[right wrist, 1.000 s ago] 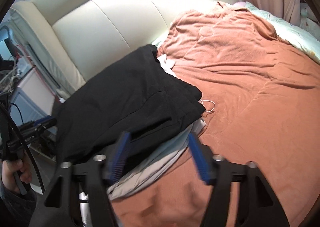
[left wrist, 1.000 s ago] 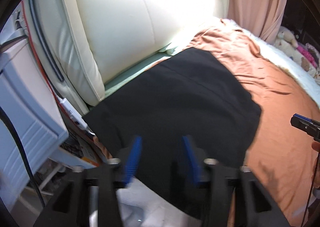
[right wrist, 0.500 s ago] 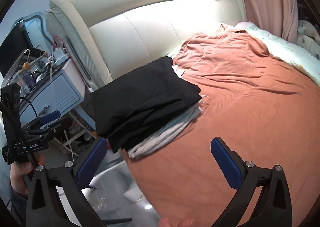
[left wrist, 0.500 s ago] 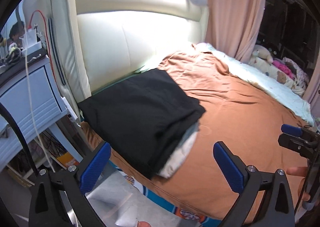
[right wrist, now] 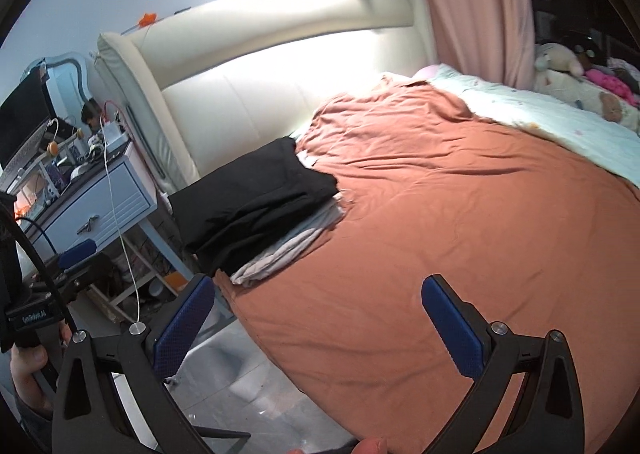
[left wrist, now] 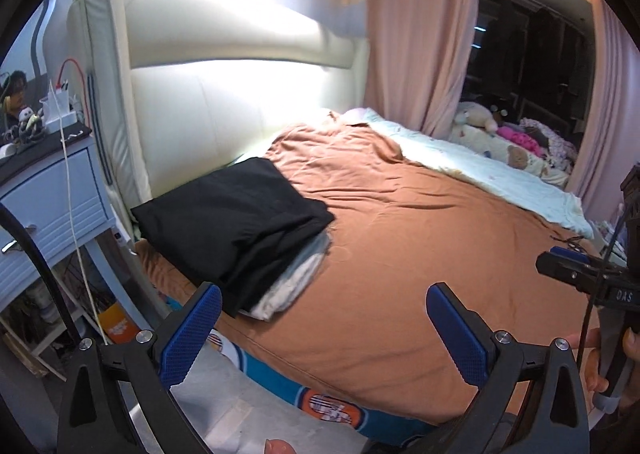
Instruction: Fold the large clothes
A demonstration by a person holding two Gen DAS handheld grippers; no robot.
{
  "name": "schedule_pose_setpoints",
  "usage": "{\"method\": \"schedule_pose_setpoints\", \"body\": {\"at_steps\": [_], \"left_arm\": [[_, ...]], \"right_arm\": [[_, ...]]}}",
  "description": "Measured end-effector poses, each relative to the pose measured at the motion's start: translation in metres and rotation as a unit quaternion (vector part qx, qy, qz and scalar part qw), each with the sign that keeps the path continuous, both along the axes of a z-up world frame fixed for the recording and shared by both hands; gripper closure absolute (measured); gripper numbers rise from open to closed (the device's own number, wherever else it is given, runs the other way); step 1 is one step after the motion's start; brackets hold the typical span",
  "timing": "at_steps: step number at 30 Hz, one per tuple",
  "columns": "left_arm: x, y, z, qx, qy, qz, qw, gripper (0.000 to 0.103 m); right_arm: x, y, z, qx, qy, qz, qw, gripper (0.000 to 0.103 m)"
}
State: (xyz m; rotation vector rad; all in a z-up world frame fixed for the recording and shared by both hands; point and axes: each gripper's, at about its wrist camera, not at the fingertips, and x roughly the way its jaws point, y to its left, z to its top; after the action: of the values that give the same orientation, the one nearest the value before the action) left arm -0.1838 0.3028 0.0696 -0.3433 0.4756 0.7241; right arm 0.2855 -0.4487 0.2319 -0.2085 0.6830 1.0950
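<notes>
A folded black garment lies on top of folded grey-white clothes at the bed's near-left corner, close to the cream headboard. My left gripper stands open, well back from the stack, nothing between its blue pads. My right gripper is open too, empty, hanging over the bed's edge and the floor. Each gripper shows at the side of the other's view, held in a hand.
An orange-brown sheet covers the bed, with a pale blanket and stuffed toys at the far side. A blue bedside table with cables stands left of the bed. Pink curtains hang behind.
Both grippers opened wide and drew back and up from the black garment, which stays on the stack. The views now take in the whole bed and the room.
</notes>
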Motion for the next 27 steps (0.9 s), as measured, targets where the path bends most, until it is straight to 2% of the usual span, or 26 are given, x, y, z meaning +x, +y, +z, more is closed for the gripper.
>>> {"method": "schedule_pose_setpoints", "body": {"at_steps": [9, 12, 18, 27], "left_arm": [[0.004, -0.067, -0.003, 0.033, -0.026, -0.033, 0.9986, 0.0], [0.007, -0.083, -0.007, 0.035, -0.031, -0.05, 0.9977, 0.0], [0.01, -0.118, -0.023, 0.039, -0.036, -0.083, 0.9951, 0.0], [0.011, -0.162, -0.052, 0.041, -0.057, -0.116, 0.9907, 0.0]], "right_arm": [[-0.042, -0.068, 0.002, -0.009, -0.053, -0.054, 0.997, 0.0], [-0.052, -0.089, -0.001, -0.012, -0.046, -0.076, 0.996, 0.0], [-0.079, -0.123, -0.001, -0.01, -0.068, -0.098, 0.993, 0.0], [-0.114, -0.155, -0.032, -0.024, -0.096, -0.128, 0.987, 0.0]]}}
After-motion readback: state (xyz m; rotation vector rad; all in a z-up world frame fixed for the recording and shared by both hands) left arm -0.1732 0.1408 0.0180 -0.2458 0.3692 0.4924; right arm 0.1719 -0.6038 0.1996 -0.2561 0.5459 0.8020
